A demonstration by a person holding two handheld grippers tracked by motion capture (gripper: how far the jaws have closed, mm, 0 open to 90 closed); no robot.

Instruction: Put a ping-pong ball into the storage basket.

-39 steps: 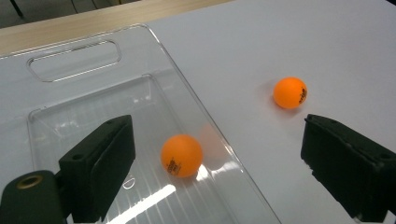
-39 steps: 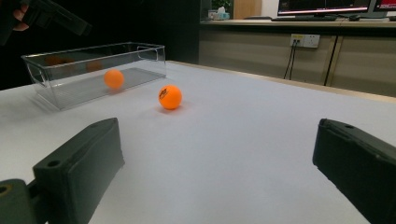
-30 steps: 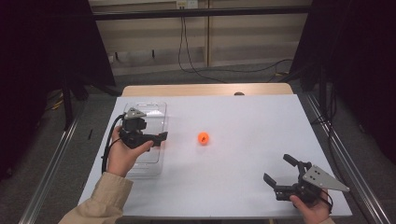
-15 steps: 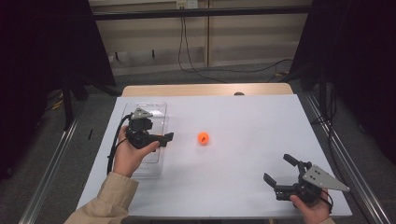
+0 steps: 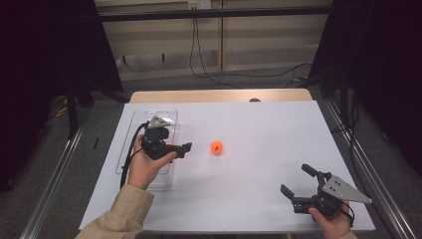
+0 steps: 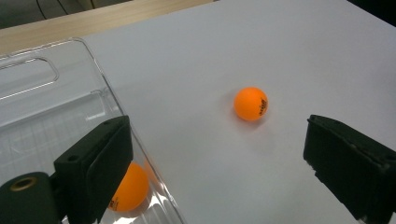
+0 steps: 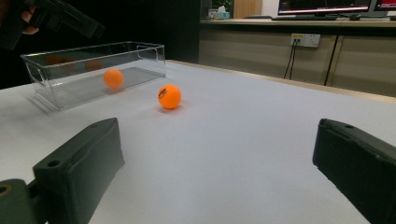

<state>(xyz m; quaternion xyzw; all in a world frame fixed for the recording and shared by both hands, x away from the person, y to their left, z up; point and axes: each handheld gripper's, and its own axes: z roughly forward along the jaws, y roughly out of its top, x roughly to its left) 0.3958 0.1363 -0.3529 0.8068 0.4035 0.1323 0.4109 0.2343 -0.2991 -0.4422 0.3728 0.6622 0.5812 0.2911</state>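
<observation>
Setting: a lab or test room. White-topped table (image 5: 259,199) on a wooden bench, dark curtains (image 5: 45,59) at both side edges, metal floor rails (image 5: 54,184), loose cables (image 5: 209,69) by the back wall, wall sockets (image 7: 303,39), computer monitors (image 7: 327,6) on a counter.

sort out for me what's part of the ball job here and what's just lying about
Part of the job:
- orange ball on the table
- orange ball in the box
- clear plastic box
- left claw, open, beside the box

Just lying about:
- cables on the floor
- wall socket
- monitors
</observation>
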